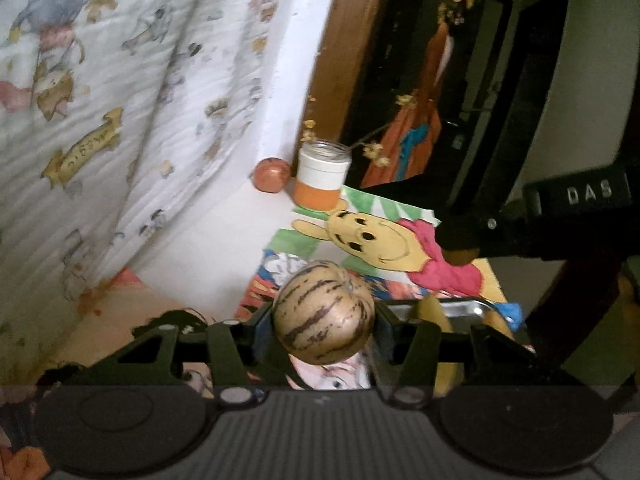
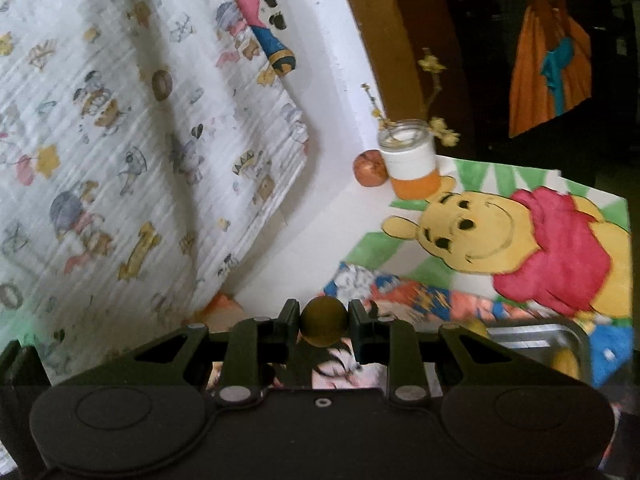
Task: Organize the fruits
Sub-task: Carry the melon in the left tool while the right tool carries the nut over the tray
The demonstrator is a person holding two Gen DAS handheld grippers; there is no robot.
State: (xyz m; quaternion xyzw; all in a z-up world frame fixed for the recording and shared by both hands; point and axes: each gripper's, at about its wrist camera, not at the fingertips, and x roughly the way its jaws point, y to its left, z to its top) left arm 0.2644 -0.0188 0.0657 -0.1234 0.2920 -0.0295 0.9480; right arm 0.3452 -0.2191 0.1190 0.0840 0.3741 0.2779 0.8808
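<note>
My left gripper (image 1: pixel 323 322) is shut on a tan melon-like fruit with dark stripes (image 1: pixel 323 312), lifted above the picture-covered table. My right gripper (image 2: pixel 324 320) is shut on a small round olive-brown fruit (image 2: pixel 323 320). The right gripper's black body (image 1: pixel 576 208) also crosses the right side of the left wrist view, with the small fruit (image 1: pixel 460 256) at its tip. A reddish-brown round fruit (image 1: pixel 273 174) (image 2: pixel 370 168) sits at the back beside a glass jar (image 1: pixel 322 174) (image 2: pixel 412 164). A metal tray (image 1: pixel 460 308) (image 2: pixel 536 338) holds yellow fruit (image 2: pixel 564 360) at the lower right.
The jar, banded white and orange, holds dry flower twigs (image 2: pixel 434 96). A cartoon-print cloth (image 2: pixel 120 140) hangs along the wall on the left. A bear drawing (image 2: pixel 500 236) and other pictures cover the table. An orange garment (image 2: pixel 548 60) hangs in the dark background.
</note>
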